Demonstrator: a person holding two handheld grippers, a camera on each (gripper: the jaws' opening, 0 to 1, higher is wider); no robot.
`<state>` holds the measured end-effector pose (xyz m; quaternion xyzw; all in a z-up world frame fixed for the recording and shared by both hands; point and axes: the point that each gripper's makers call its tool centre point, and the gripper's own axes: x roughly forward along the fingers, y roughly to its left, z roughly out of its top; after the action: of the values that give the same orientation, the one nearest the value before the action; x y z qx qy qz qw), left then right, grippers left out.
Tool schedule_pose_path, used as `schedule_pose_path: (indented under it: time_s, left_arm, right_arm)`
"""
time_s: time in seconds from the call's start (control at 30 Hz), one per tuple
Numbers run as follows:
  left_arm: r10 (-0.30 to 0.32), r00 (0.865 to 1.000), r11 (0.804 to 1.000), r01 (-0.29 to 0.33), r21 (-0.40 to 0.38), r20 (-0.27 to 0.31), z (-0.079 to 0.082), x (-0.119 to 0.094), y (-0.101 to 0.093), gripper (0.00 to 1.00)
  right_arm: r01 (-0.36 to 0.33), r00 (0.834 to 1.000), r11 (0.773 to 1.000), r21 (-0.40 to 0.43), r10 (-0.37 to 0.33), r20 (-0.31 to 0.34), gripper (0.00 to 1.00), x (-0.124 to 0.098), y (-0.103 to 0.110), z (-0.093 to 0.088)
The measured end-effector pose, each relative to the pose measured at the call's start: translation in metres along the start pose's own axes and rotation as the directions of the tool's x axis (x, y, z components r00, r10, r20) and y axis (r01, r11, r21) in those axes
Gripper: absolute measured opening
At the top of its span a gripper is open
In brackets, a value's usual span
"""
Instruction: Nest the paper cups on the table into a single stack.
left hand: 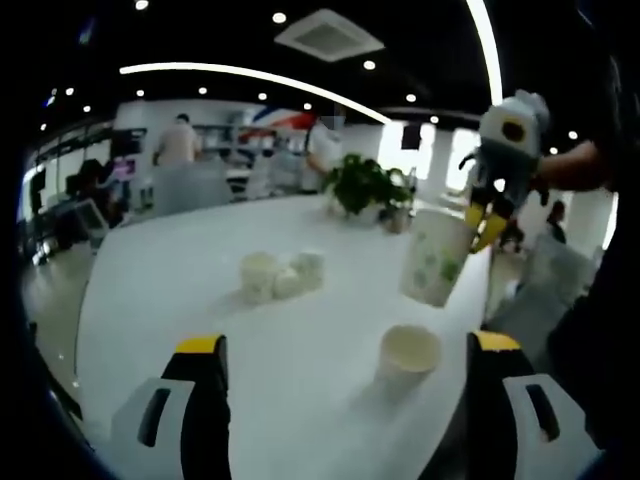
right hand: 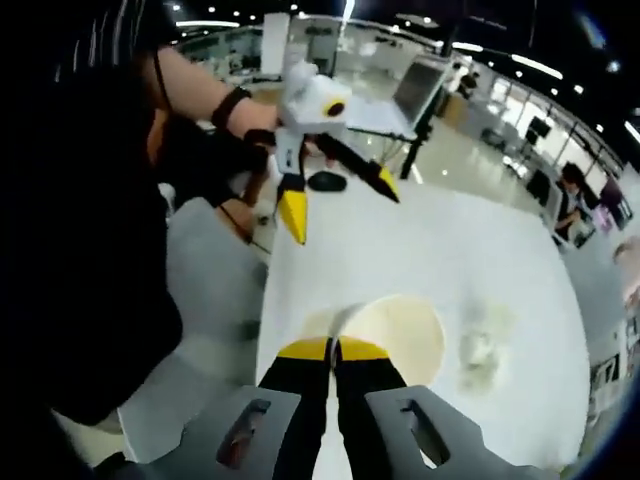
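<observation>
Jaws of right gripper (right hand: pixel 335 349) pinch cup (right hand: pixel 400 335) rim.

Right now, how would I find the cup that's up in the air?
Start at the big white table and look past the potted plant to its right edge. There the right gripper pinches the rim of a paper cup, lifted and tilted. It bears faint green marks and hangs off the table, while the plain cup just below it and the small white cups stand on the table.

Left gripper view faces across table (left hand: pixel 200 290); right gripper view looks steeply down; both share tabletop.
</observation>
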<state>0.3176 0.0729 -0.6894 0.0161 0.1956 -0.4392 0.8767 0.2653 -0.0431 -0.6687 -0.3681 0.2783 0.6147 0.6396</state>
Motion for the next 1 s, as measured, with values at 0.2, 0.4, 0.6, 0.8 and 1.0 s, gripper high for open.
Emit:
schedule_pose_path:
  time_s: [0.2, 0.4, 0.6, 0.8, 1.0]
  left_arm:
    - [-0.009, 1.0, 1.0, 0.009, 0.0, 0.004, 0.001, 0.002, -0.002, 0.97]
    - [-0.014, 1.0, 1.0, 0.014, 0.002, 0.0, 0.001, 0.003, -0.002, 0.97]
    - [-0.011, 1.0, 1.0, 0.011, -0.005, 0.014, 0.005, 0.002, -0.001, 0.97]
    - [-0.013, 1.0, 1.0, 0.013, -0.016, 0.011, 0.002, 0.0, -0.001, 0.97]
    - [-0.014, 1.0, 1.0, 0.014, -0.024, 0.008, -0.002, -0.001, -0.002, 0.97]
  right_arm:
    - [-0.036, 0.998, 0.998, -0.045, 0.034, -0.05, 0.0, 0.015, 0.006, -0.004]
    - [-0.056, 0.996, 0.997, -0.055, 0.053, -0.065, 0.0, 0.024, 0.008, -0.006]
    - [-0.077, 0.993, 0.995, -0.063, 0.071, -0.089, 0.0, 0.03, 0.011, -0.01]
    - [-0.101, 0.99, 0.992, -0.076, 0.093, -0.106, 0.0, 0.041, 0.013, -0.01]
    - [-0.121, 0.985, 0.989, -0.087, 0.109, -0.133, 0.0, 0.054, 0.016, -0.01]
